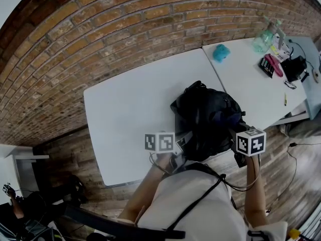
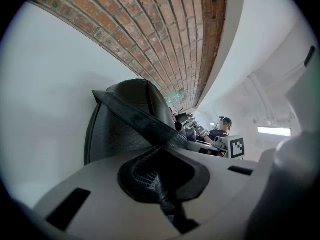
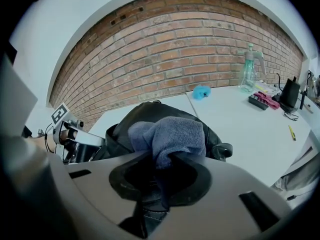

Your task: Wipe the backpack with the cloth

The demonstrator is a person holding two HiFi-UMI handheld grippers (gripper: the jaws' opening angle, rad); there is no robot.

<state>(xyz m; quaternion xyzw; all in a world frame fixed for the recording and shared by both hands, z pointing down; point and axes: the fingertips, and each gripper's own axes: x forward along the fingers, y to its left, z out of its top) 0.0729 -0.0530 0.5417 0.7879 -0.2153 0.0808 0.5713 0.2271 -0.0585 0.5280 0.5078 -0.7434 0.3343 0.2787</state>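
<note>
The left tool (image 2: 163, 180) pinches the black backpack (image 1: 206, 115), likely to keep it steady on the counter (image 1: 129, 104). The right tool (image 3: 158, 180) pinches the cloth (image 3: 172, 134) near it, ready to rub.

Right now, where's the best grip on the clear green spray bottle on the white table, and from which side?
Probably the narrow neck just under the trigger head of the clear green spray bottle, fingers level, coming from the open front of the white table: it stands upright, with the brick wall close behind.
</note>
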